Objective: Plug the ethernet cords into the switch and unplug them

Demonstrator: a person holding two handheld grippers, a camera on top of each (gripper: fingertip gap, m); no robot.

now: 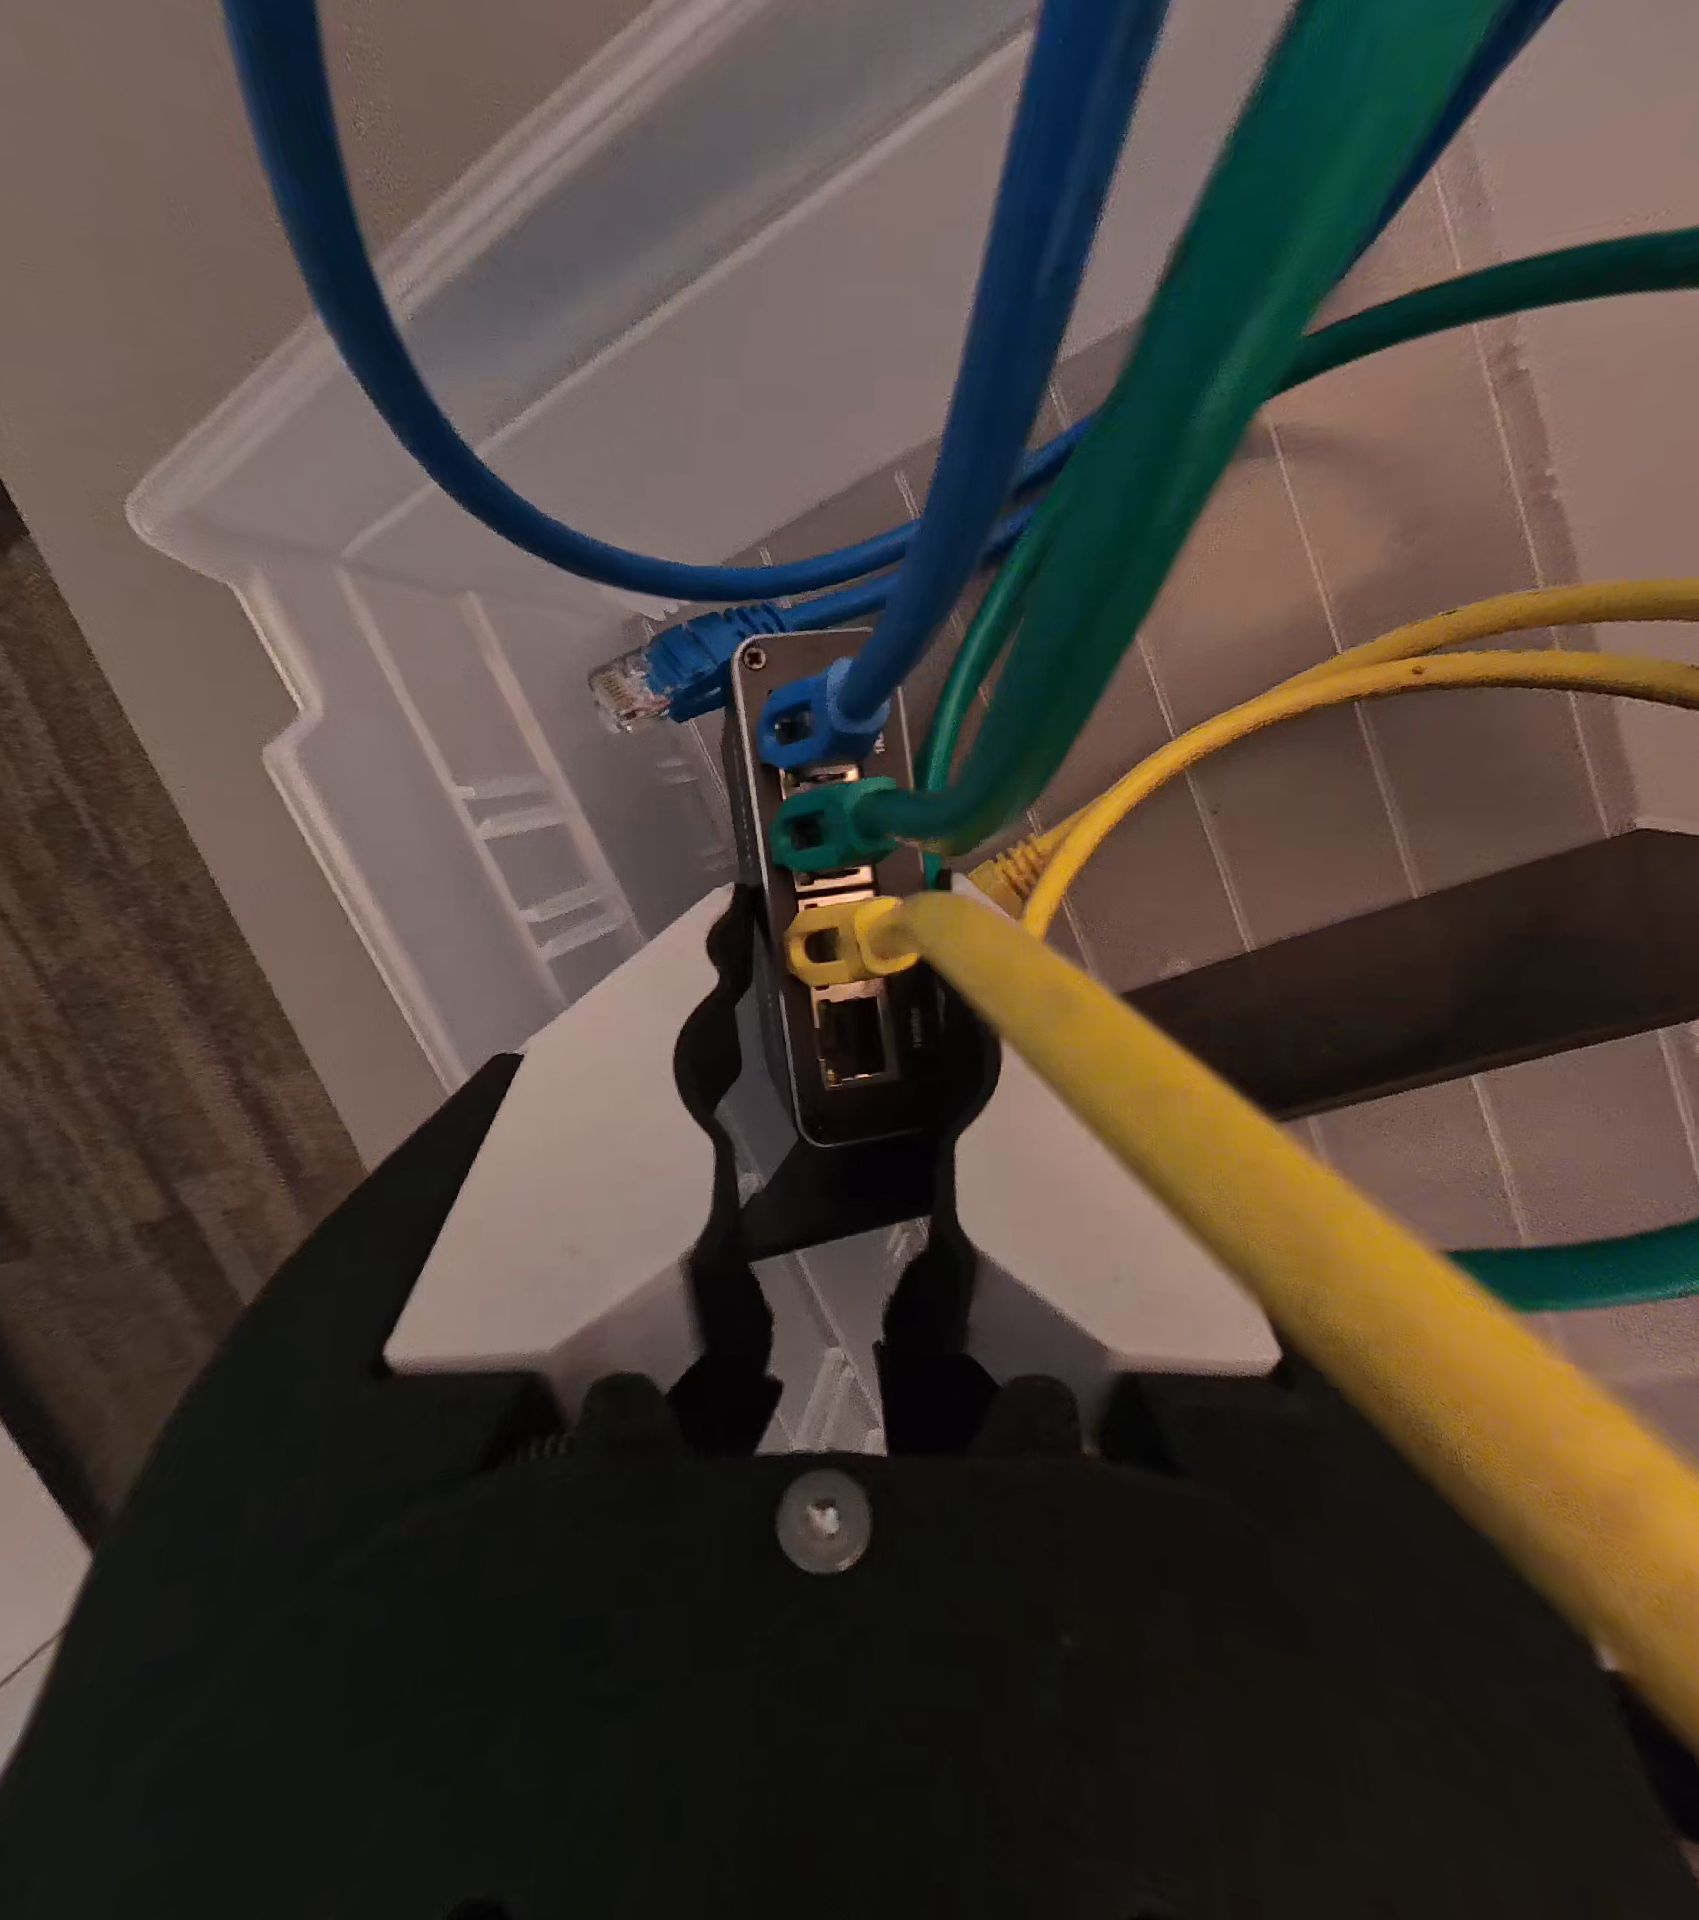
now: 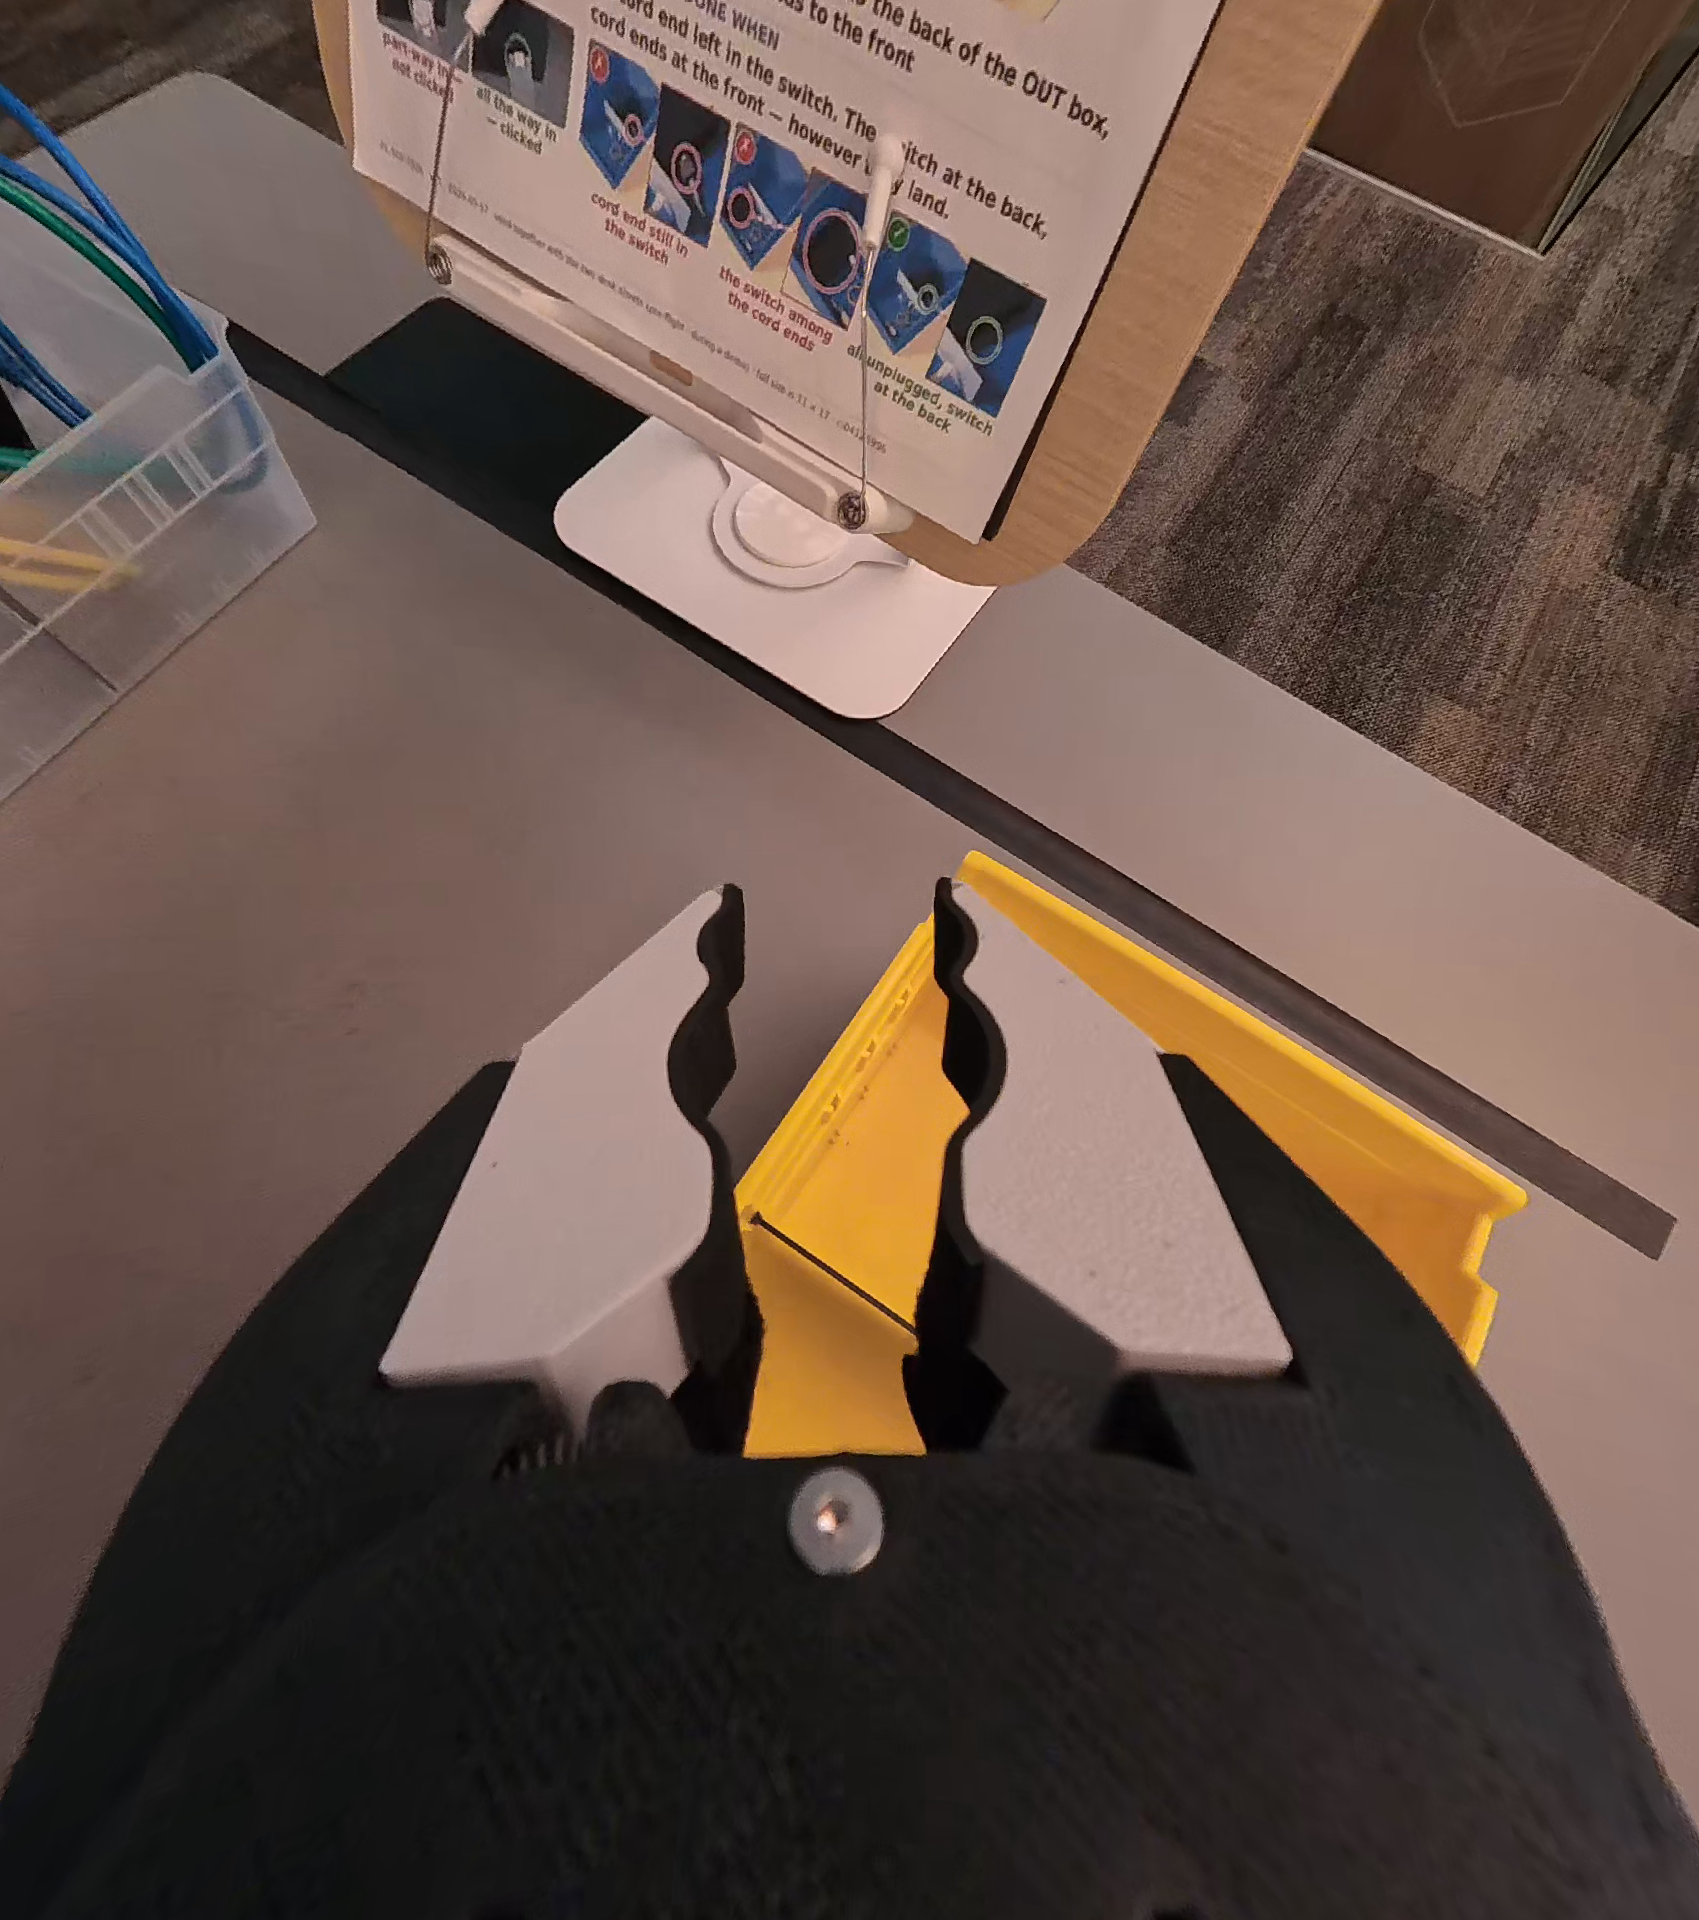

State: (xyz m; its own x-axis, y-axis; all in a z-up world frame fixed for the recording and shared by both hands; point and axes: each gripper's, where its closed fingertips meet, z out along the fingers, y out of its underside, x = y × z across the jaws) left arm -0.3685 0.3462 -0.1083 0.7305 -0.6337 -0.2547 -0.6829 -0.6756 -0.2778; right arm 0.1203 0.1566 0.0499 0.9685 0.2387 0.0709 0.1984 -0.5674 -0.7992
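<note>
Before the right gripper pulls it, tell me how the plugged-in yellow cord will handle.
The yellow cord looks floppy: it curves in loose loops. Its plug sits in the switch, so pulling would probably tug the switch, which the left gripper holds.

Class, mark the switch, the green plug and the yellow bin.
switch [image 1: 850, 1049]: left wrist view, its port face near the lower open port.
green plug [image 1: 824, 826]: left wrist view, its boot.
yellow bin [image 2: 1240, 1049]: right wrist view, its far wall.
</note>
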